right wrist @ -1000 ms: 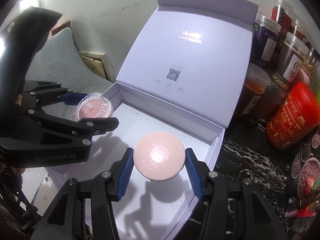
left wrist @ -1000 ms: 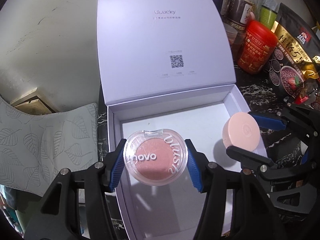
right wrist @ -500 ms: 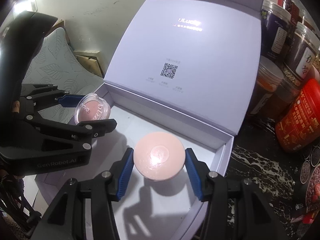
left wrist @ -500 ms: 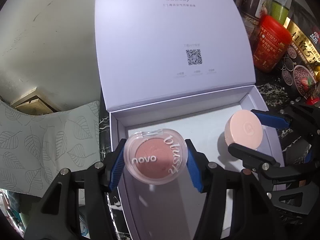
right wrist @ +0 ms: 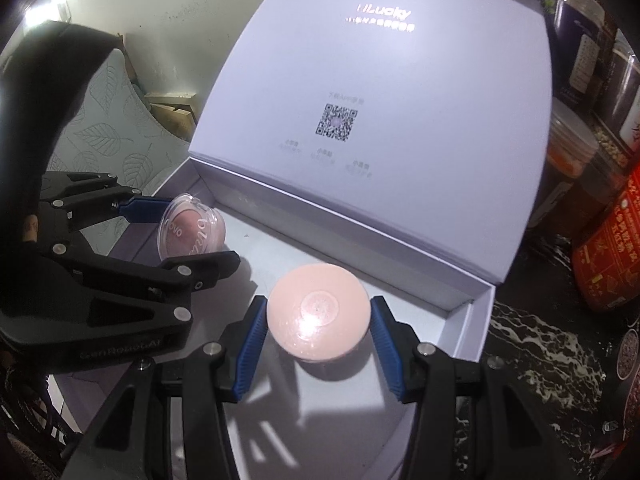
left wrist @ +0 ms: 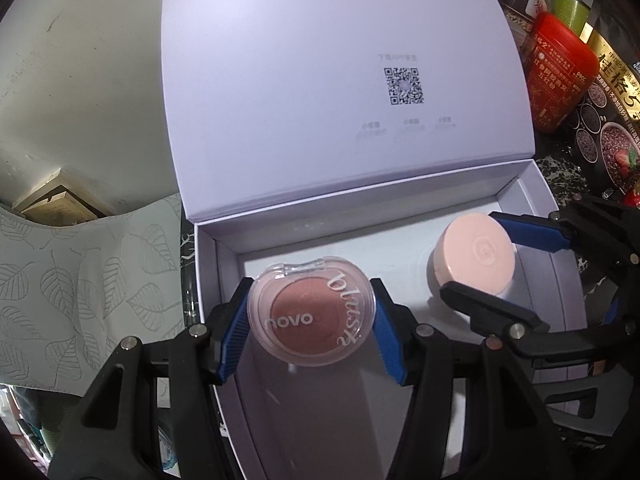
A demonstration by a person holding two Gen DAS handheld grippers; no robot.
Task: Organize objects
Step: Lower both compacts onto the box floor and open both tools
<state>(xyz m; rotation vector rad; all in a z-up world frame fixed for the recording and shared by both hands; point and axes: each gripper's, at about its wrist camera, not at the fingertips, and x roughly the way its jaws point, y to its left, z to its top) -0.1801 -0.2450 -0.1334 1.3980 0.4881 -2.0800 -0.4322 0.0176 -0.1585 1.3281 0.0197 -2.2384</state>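
Item 1, far left, nine o'clock in the left wrist view: a leaf-patterned cloth [left wrist: 80, 280] is lying beside the box, touching nothing in play.

Item 2, white box [left wrist: 208, 280]: its lid [left wrist: 320, 100] is standing open toward twelve o'clock, its floor bare apart from shadows.

Item 3, left gripper [left wrist: 312, 320]: its blue pads are pressing both sides of a clear blush compact [left wrist: 312, 316], which is hanging face-up over the box's near-left part, just inside the left wall. Whether it is touching the floor cannot be told.

Item 4, right gripper [right wrist: 318, 328]: it is clamping a pink round jar [right wrist: 318, 324] by its sides, over the box's right half, at about three o'clock from the compact. The jar's underside is hidden, so contact with the floor cannot be told.

Item 5, right margin, one to three o'clock: a red tub [left wrist: 556, 76], dark jars [right wrist: 580, 80] and a cereal bag [left wrist: 612, 120] are crowding the box's right wall on the marbled counter [right wrist: 532, 340].

Risks, as judged: the compact is sitting close to the left wall, so lowering it may be catching its edge on the rim and tipping it. The two grippers are working near each other inside one box; opening both together may be knocking fingers into the neighbouring item. Releasing from above the floor would be letting the smooth compact drop and skid. A sideways nudge on the lid could be swinging it down onto both tools.
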